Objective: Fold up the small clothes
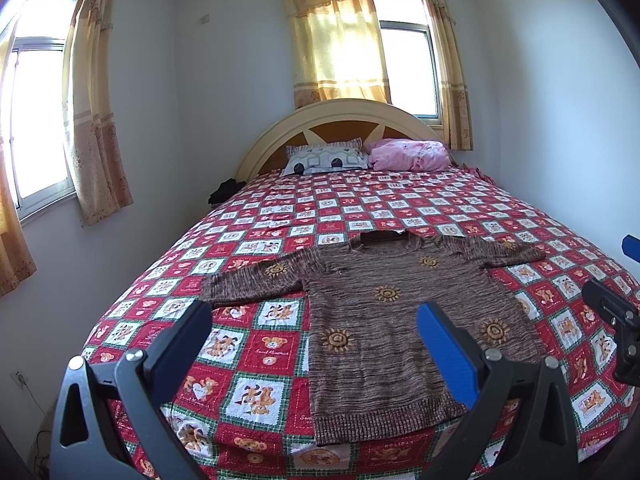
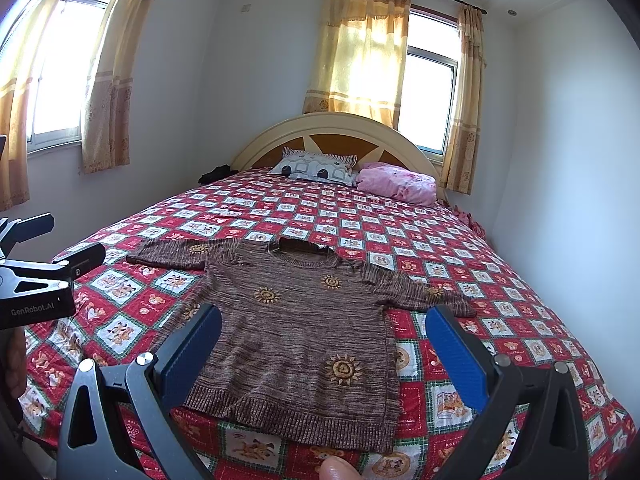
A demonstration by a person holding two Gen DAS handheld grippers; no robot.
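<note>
While both tools hover above the bed's near edge w/ nothing in them, the brown sweater (image 1: 384,320) lies flat on the red patchwork quilt (image 1: 256,344), sleeves out to both sides, hem toward the cameras. Left gripper (image 1: 316,320) jaws wide apart, empty; right gripper (image 2: 324,326) same, wide apart & clear of the knit. Fingertip (image 2: 338,469) at bottom edge of right view.

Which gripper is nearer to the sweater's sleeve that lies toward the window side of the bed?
Left. The left gripper hovers open above the quilt just before that sleeve. The right gripper hovers open over the sweater's hem, farther from it.
</note>
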